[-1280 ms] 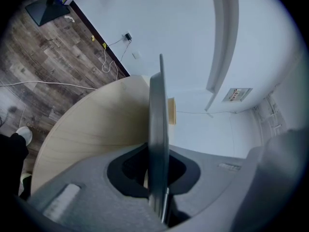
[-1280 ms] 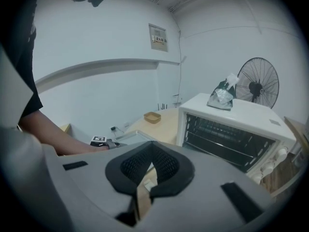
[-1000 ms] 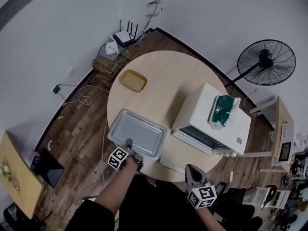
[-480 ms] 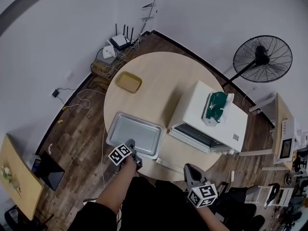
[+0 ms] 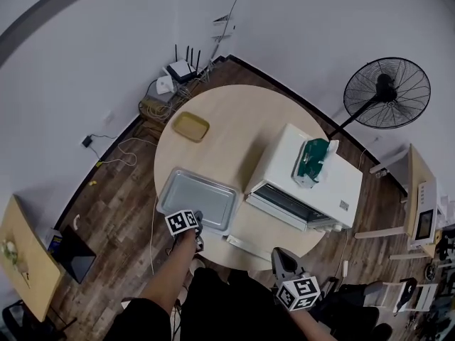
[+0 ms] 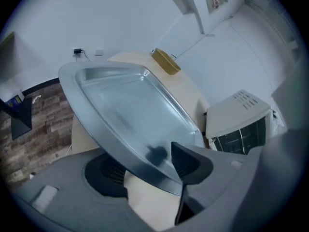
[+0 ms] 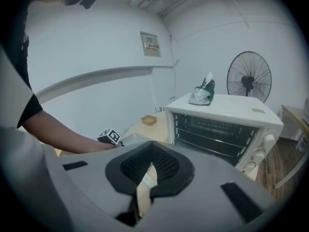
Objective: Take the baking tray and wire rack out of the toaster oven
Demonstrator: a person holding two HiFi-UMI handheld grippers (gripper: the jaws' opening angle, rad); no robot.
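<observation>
left tool (image 5: 197,219): jaws have just been opening and stand apart; the tray's near rim sits between them, unpinched
tray (image 5: 195,196): flat on the desk (image 5: 234,119), beside the oven (image 5: 288,163)
right tool (image 7: 147,178): jaws together, empty, facing the open oven
rack (image 7: 215,129): on its rails inside
method: I back the left tool straight off the rim without dragging the tray, then open the right tool before reaching the rack

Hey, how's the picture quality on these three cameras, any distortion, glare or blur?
Head view: fisheye bends the walls; the round table is evenly lit, shadows soft. Left gripper view: black vignette at the corners, the baking tray stretched by the wide lens, with a pale sheen. Right gripper view: same vignette; the toaster oven is sharp, its cavity dark.
</observation>
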